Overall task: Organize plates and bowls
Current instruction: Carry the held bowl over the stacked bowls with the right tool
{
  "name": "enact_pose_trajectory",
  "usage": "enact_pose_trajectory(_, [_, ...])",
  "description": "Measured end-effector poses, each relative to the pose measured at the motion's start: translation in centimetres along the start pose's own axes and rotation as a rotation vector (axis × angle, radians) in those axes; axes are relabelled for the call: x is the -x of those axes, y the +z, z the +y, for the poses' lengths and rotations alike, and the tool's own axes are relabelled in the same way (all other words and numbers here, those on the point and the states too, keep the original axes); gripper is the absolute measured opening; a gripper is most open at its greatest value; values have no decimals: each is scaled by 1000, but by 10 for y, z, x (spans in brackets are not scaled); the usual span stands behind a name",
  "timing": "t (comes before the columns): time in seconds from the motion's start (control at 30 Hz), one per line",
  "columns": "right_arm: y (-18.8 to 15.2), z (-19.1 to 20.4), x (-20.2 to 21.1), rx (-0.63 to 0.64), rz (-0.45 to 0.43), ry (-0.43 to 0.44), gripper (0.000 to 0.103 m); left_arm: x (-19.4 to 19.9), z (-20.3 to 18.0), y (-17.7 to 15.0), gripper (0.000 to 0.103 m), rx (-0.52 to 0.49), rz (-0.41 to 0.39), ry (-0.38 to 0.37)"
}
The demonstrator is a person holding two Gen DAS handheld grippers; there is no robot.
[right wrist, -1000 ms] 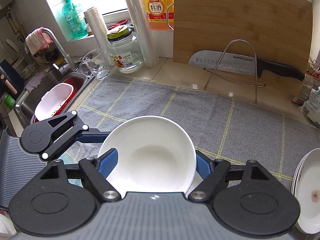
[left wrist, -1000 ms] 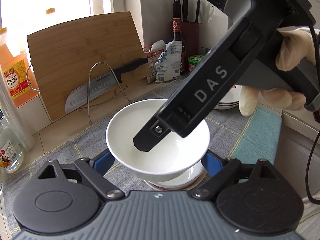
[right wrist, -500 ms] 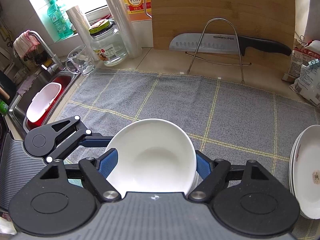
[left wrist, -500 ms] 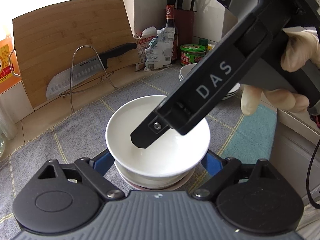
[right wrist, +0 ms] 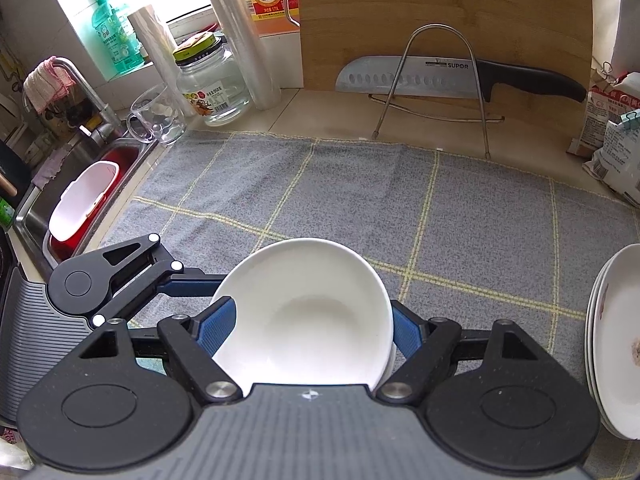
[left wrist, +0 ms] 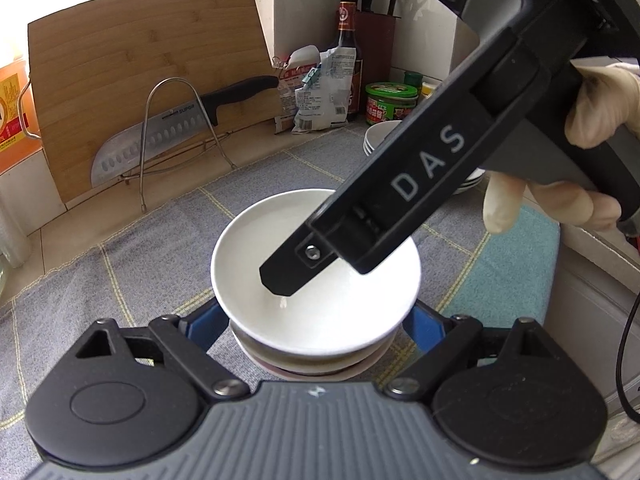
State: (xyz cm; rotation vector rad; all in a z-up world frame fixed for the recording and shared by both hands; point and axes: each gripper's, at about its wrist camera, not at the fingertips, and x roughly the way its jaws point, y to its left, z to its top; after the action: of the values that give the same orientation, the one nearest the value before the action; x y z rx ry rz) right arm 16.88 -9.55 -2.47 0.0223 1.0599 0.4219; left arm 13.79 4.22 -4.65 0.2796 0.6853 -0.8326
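Setting: kitchen counter covered by a grey checked cloth (right wrist: 360, 200), with a bamboo cutting board (left wrist: 148, 80) leaning upright at the back and a knife (right wrist: 460, 76) lying level across a wire rack in front of it.
Change since a second ago: in the left wrist view the white bowl (left wrist: 316, 276) has come down onto the stack of bowls (left wrist: 316, 364) beneath it; the gap between them has closed and it now sits level rather than tipped. In both views the counter sits closer.
Bowl position: lower centre of both frames, nested on the stack, on the cloth.
Bowl orientation: mouth up; round, so no long axis.
Bowl look: plain glossy white, deep, inside bare apart from a faint wet glint.
Right gripper (right wrist: 308, 328): blue pads clamp the bowl's rim from left and right. In the left wrist view one black finger lettered DAS reaches over the bowl, held by a gloved hand (left wrist: 560, 168).
Left gripper (left wrist: 316, 320): blue pads sit at either side of the bowl's underside; whether they press on it I cannot tell.
Plates (right wrist: 616, 340): white stack at the right edge, well apart from the bowl.
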Motion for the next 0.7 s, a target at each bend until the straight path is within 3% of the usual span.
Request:
enact_pose_trajectory(0.5, [-1,1,-4,9,-2,-3,86,-4,4,-1,95,12,-2,-6])
enact_pose_trajectory(0.7, [-5,-2,2,-8,-35,0,97,4,3,-3,100,8,-17,-5])
